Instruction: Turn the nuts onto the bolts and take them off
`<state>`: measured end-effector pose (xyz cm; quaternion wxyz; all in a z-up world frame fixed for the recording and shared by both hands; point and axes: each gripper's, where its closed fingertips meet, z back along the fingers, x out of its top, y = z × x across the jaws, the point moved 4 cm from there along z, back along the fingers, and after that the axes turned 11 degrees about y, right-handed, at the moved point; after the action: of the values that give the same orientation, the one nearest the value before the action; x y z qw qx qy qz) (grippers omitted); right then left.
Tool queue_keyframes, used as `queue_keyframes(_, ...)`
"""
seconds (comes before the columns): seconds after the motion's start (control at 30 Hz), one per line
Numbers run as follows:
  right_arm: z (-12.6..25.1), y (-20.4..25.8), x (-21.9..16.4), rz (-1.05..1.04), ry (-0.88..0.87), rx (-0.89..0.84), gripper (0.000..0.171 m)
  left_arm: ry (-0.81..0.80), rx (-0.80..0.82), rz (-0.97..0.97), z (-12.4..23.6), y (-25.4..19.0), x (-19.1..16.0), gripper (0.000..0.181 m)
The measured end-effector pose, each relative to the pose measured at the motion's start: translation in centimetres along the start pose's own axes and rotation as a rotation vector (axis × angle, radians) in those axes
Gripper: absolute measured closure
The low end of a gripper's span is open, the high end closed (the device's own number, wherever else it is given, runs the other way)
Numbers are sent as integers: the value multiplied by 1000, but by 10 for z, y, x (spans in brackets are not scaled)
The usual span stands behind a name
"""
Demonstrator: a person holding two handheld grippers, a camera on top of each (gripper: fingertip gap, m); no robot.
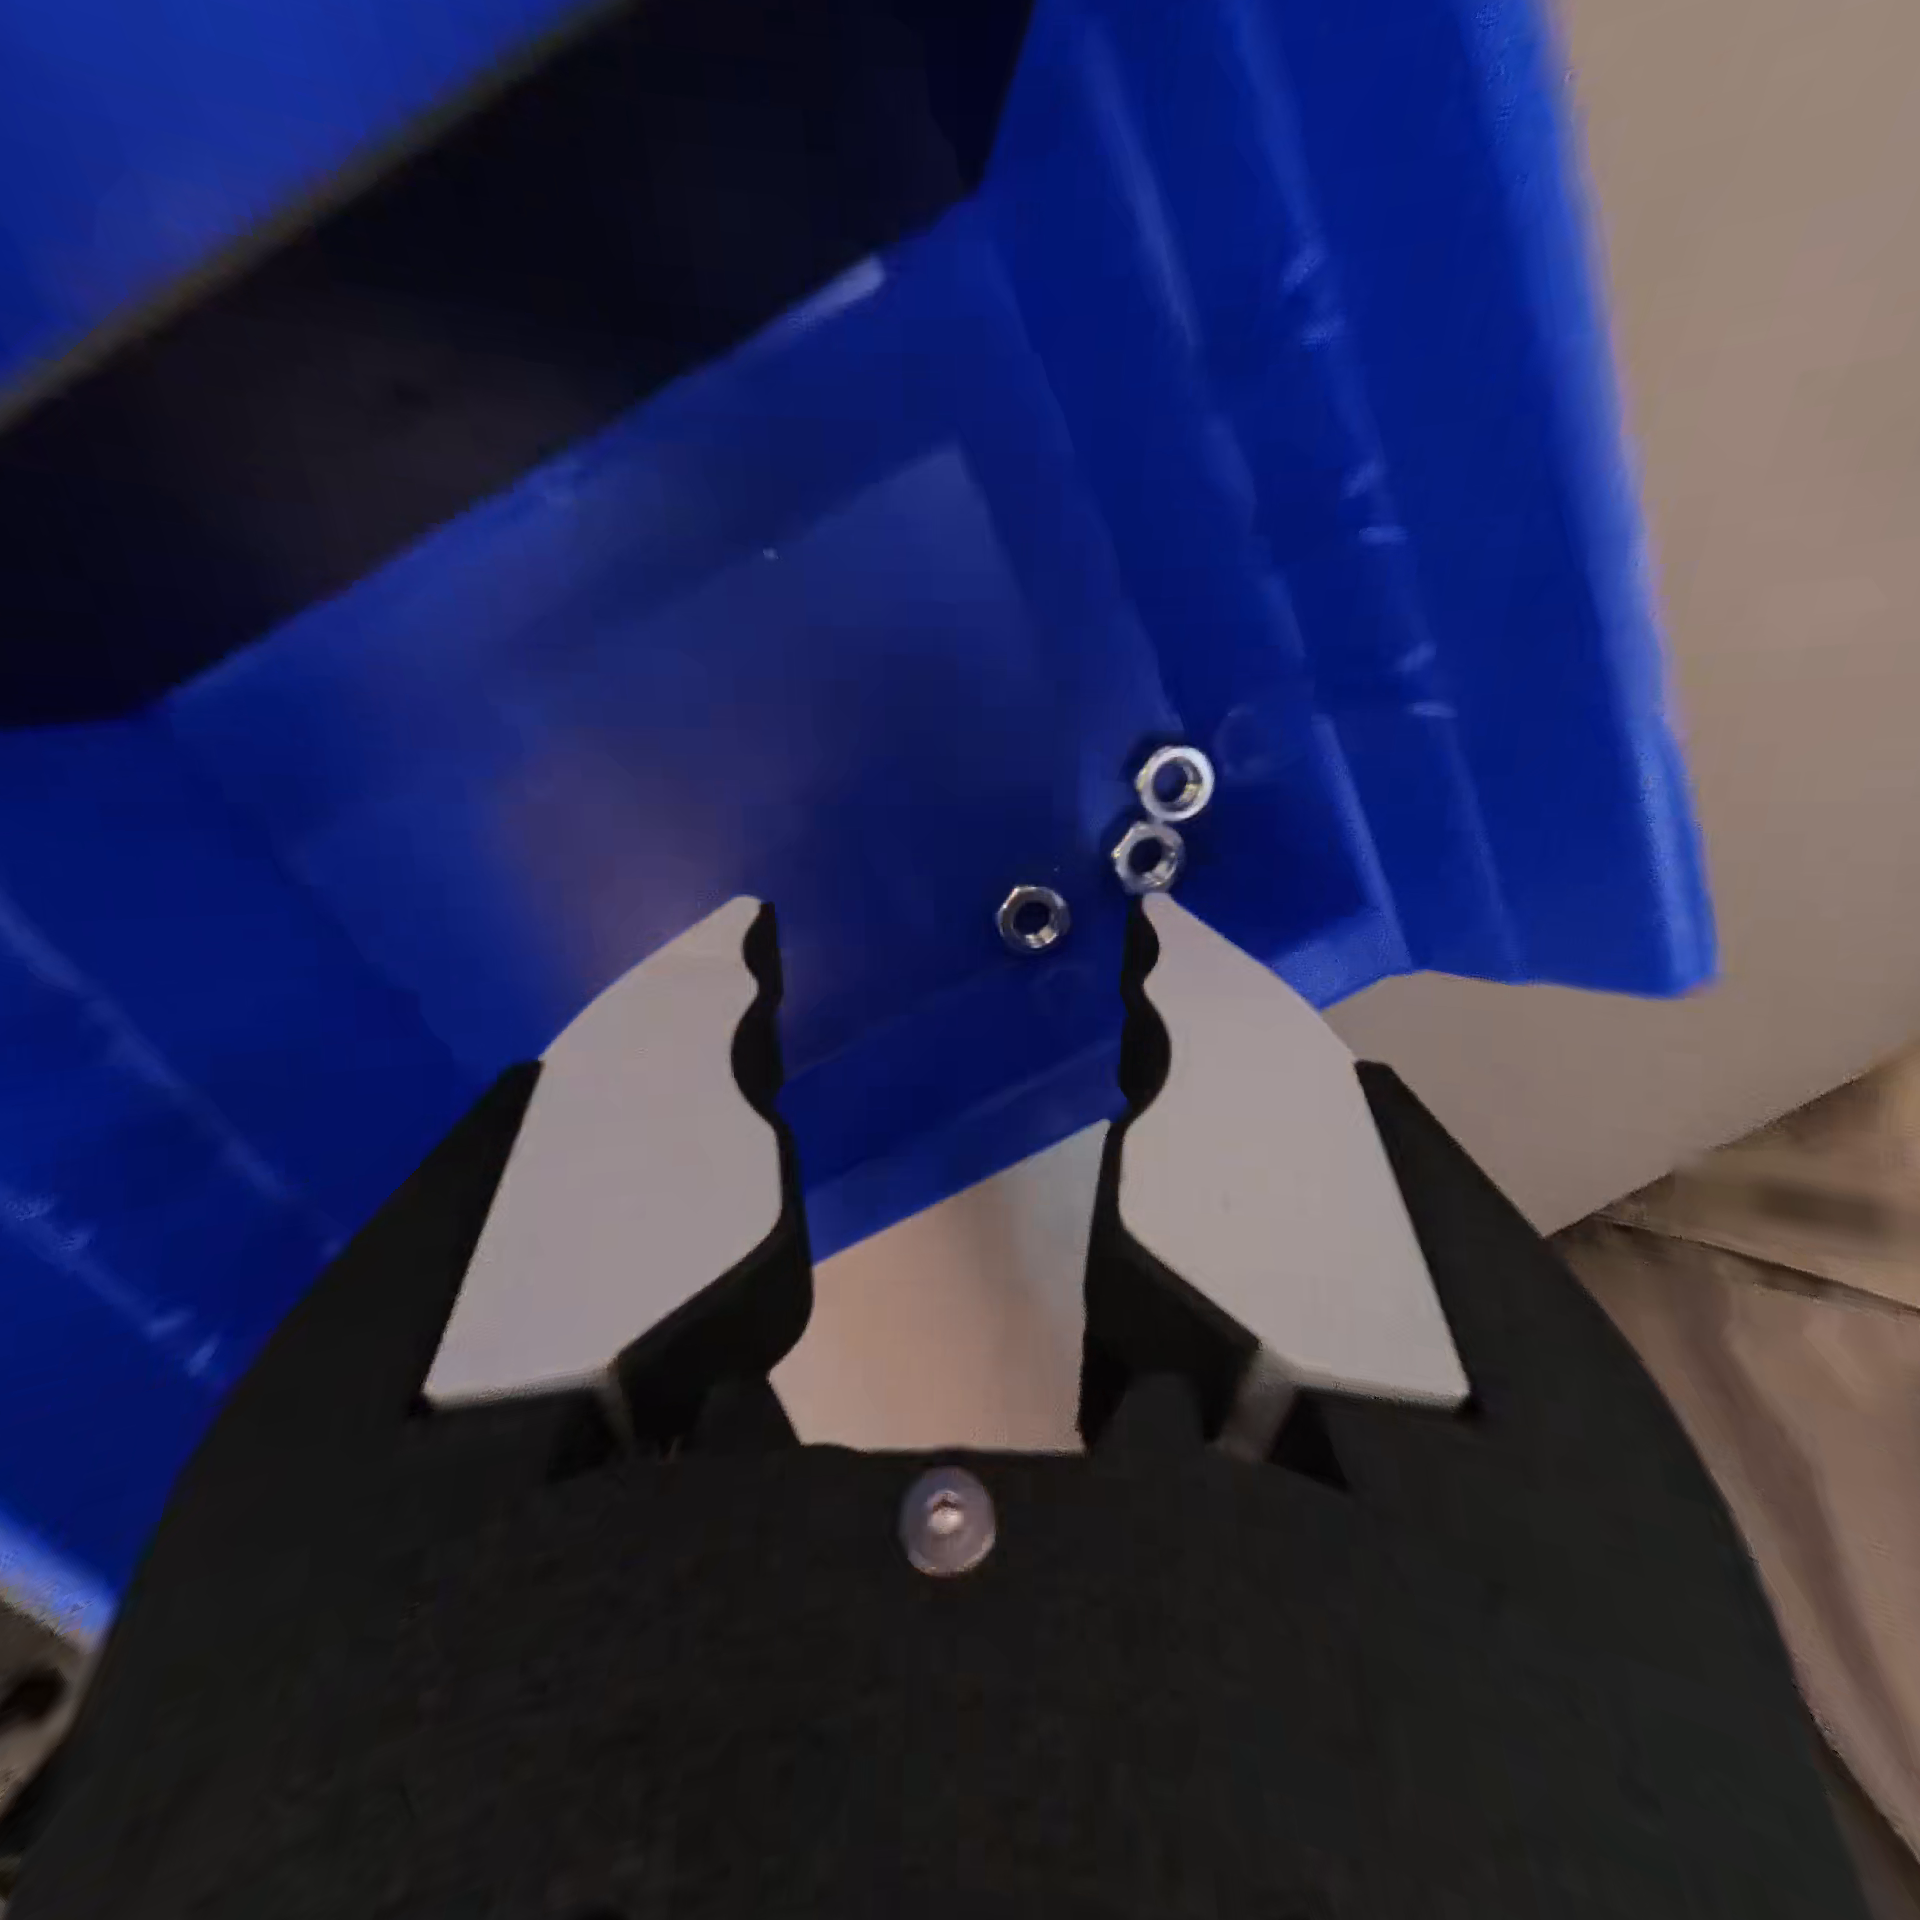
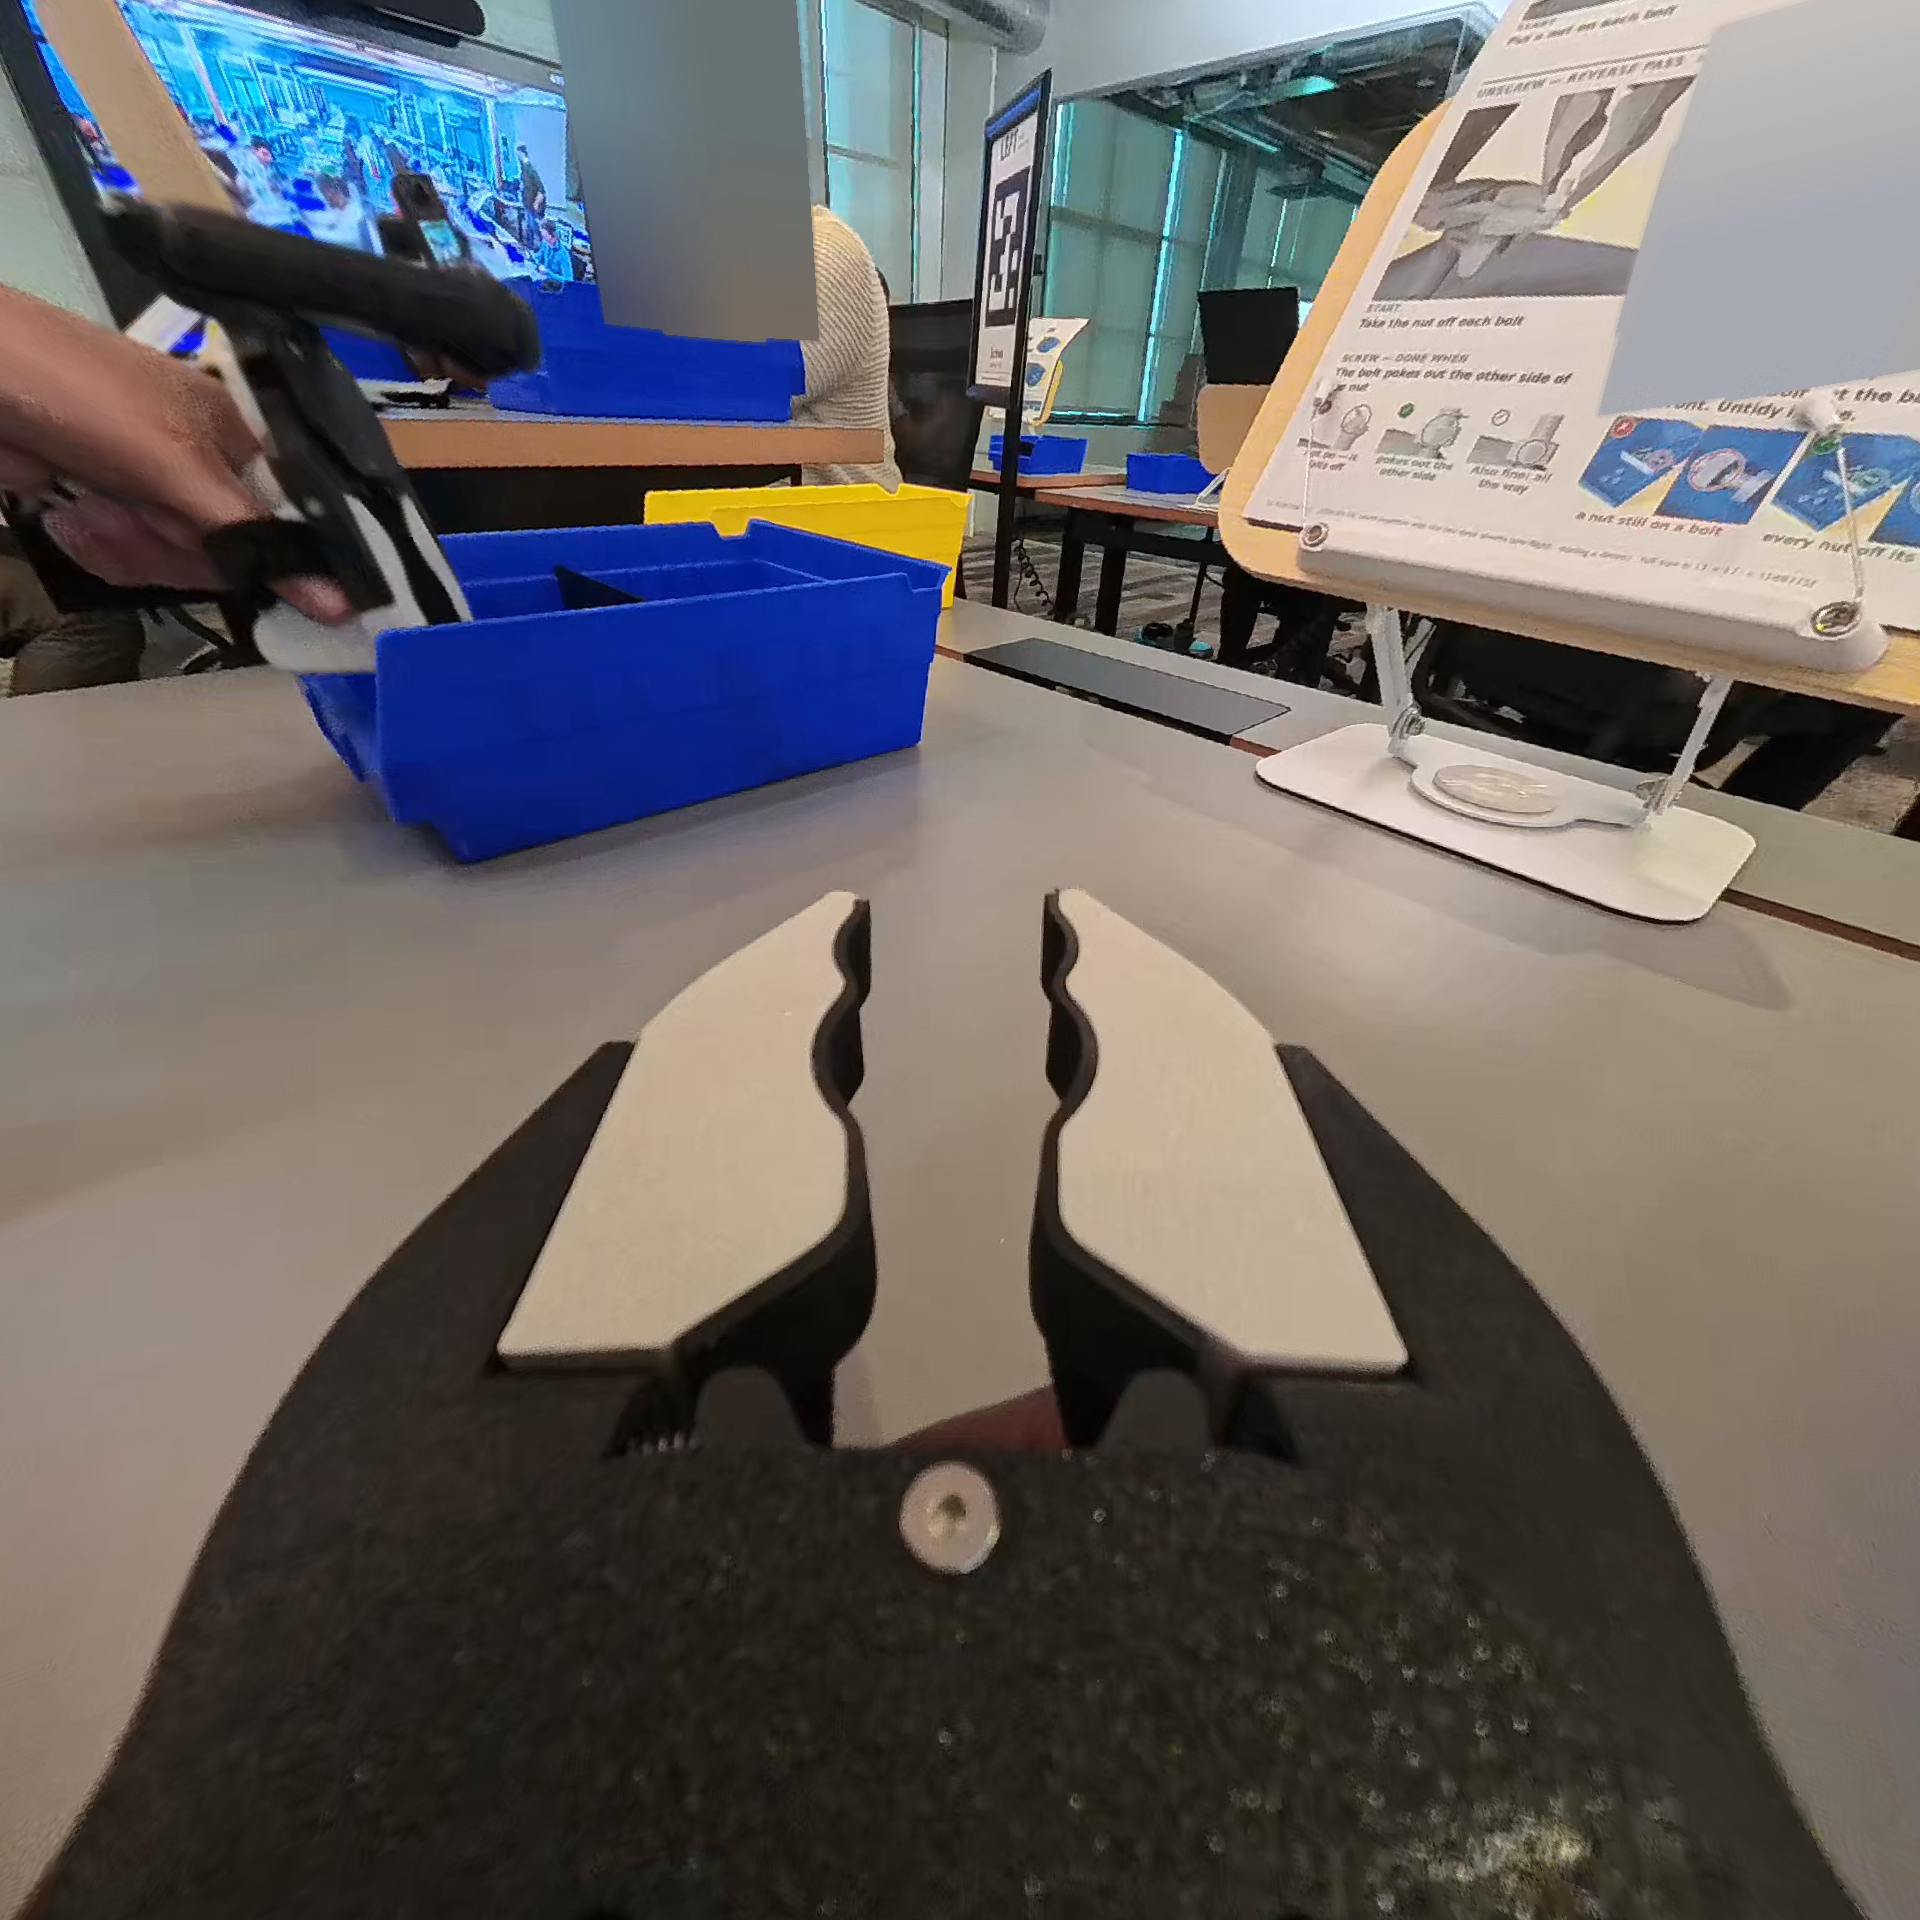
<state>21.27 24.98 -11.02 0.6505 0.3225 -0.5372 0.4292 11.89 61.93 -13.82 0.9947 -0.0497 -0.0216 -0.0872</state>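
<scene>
In the left wrist view, three small silver nuts lie on the floor of a blue bin (image 1: 644,790) near its right wall: one (image 1: 1032,917), a second (image 1: 1146,857) and a third (image 1: 1175,777). My left gripper (image 1: 951,914) is open and empty, its tips just short of the nuts. No bolt shows. In the right wrist view, my right gripper (image 2: 954,909) is open and empty, low over the grey table (image 2: 1143,862). The blue bin (image 2: 665,686) sits to its far left, with the left gripper (image 2: 343,540) reaching into it, held by a hand (image 2: 114,468).
A black divider (image 2: 597,590) stands inside the bin. A white stand (image 2: 1507,810) with an instruction sheet (image 2: 1538,343) is at the table's far right. A yellow bin (image 2: 831,514) and more blue bins sit on tables behind. A screen hangs at back left. About 35 centimetres separates my left fingertips from my right.
</scene>
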Motion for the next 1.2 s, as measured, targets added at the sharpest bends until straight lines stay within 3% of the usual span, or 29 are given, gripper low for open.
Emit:
queue_keyframes(0.17, 1, -3, 0, -30, -9, 6, 141, 198, -74, 25, -29, -4, -3, 119)
queue_keyframes(0.53, 3, -2, 0, -28, -11, 19, 143, 439, -122, 9, -34, -4, -2, 138)
queue_keyframes(0.6, 3, -2, 0, -31, -12, 21, 144, 439, -113, 8, -36, -2, 2, 148)
queue_keyframes(0.77, 4, -2, 0, -33, -14, 25, 145, 442, -86, 2, -36, -1, 3, 146)
queue_keyframes(1.03, 3, -1, 0, -28, -10, 27, 147, 411, 91, -10, -28, 22, 1, 144)
queue_keyframes(1.2, 3, -2, 0, -38, -9, 29, 148, 324, -77, -16, -14, 8, 7, 138)
